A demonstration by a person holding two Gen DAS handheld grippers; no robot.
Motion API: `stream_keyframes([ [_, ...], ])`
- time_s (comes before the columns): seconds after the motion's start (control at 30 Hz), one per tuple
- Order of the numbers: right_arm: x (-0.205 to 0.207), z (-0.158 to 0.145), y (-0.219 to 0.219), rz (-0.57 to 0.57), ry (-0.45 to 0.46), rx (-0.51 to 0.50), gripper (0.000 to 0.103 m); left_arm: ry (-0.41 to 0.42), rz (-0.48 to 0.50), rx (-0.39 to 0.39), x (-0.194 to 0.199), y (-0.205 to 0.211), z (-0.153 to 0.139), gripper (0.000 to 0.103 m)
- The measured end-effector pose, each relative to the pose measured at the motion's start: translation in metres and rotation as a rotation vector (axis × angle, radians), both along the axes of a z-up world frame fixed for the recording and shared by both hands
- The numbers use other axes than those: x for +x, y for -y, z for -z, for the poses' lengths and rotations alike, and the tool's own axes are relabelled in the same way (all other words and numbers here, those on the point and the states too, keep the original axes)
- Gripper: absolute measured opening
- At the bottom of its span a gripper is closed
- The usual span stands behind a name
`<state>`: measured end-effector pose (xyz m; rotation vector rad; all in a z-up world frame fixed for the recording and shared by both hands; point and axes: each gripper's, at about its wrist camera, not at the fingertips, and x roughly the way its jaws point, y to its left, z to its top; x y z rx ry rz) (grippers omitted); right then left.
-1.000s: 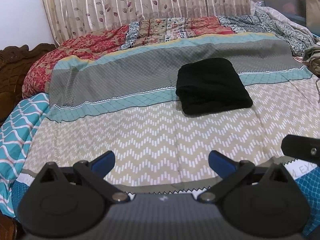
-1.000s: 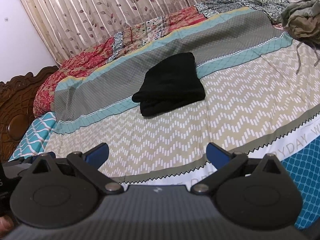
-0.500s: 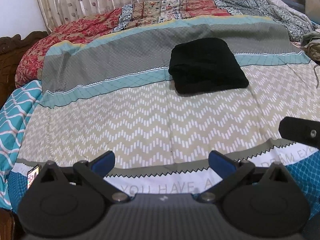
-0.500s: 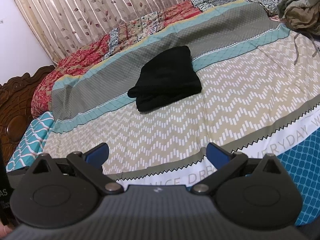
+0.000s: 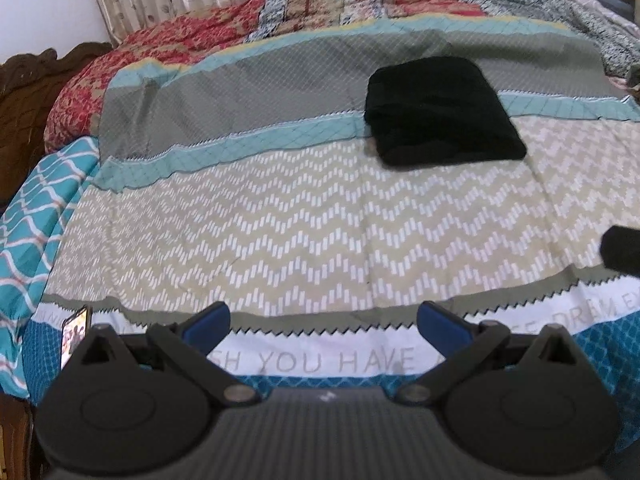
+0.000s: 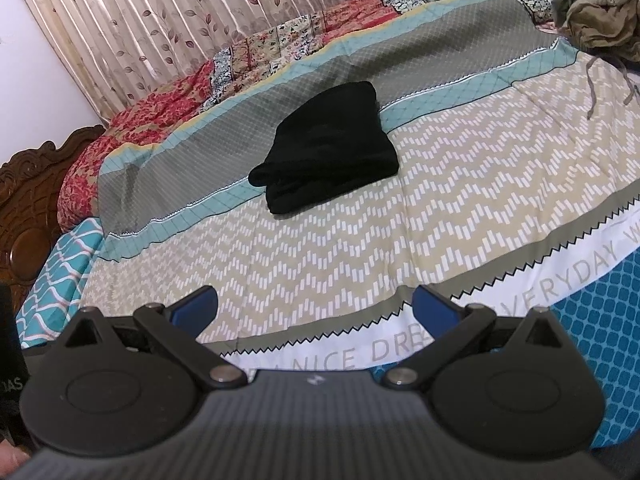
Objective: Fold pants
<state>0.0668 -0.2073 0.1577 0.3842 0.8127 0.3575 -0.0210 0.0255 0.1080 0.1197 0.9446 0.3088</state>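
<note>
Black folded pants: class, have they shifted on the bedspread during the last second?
No. The black folded pants still straddle the same teal stripe; only the cameras drew back.

patterned bedspread [image 5: 304, 216], leaf-print curtain [image 6: 168, 20], carved wooden headboard [image 6: 28, 184], crumpled clothes [image 6: 596, 4]

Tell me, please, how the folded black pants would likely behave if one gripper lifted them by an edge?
The black pants are soft stacked layers, so they would probably droop and unfold. They look light and should slide easily on the smooth bedsheet.
</note>
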Motion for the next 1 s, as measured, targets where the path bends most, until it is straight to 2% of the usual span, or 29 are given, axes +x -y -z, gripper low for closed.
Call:
stream_keyframes([
  [0.4, 0.0024, 0.0054, -0.0026, -0.007, -0.021, -0.012, 0.103, -0.013, -0.01, -0.001, -0.0034, -0.0081, 0.0091, 0.103],
  [0.63, 0.0025, 0.0067, -0.0023, -0.006, -0.025, -0.012, 0.103, -0.024, -0.009, 0.031, -0.0039, -0.0038, 0.0078, 0.103],
  [1.0, 0.0033, 0.008, -0.0004, -0.005, -0.026, -0.011, 0.103, -0.073, -0.004, -0.032, -0.004, -0.0035, 0.0102, 0.103],
])
